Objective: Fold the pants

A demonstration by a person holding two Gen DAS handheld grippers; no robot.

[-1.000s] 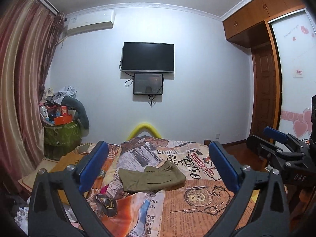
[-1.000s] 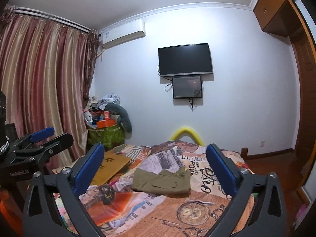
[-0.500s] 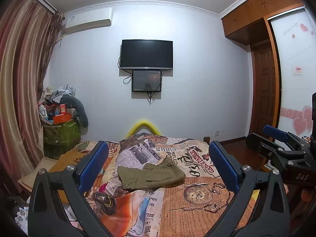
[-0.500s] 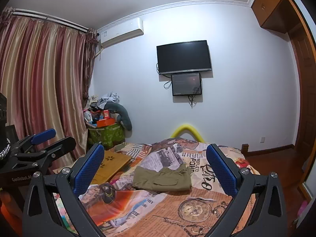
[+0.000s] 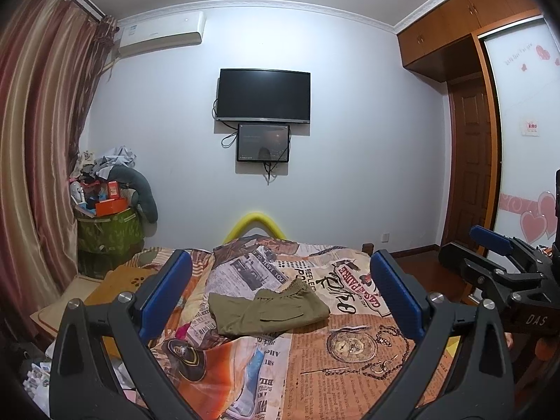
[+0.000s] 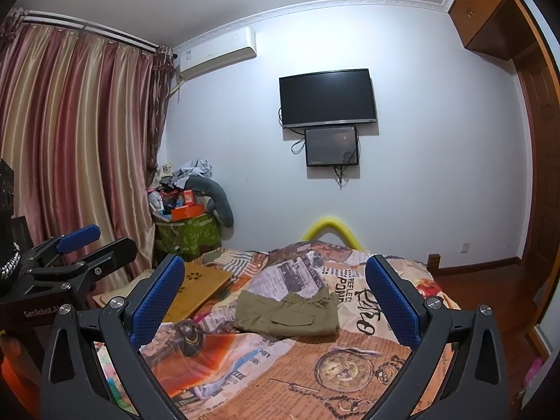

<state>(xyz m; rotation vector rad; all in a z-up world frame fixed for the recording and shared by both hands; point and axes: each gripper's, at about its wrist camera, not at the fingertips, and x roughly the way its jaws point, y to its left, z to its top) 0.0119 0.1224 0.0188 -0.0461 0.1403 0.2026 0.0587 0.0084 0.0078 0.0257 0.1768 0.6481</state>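
Before me, a white bedroom wall carries a dark television and air conditioner; striped curtains hang left.

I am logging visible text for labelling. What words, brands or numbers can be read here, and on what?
"DAS": right gripper body.
"GenRobot.A", cut off: left gripper body.
"REFLE", "PON", cut off by folds: printed bedspread.
"CASA", rest unclear: bedspread emblem.
Newspaper print, air conditioner label and wall sign: too small to read.
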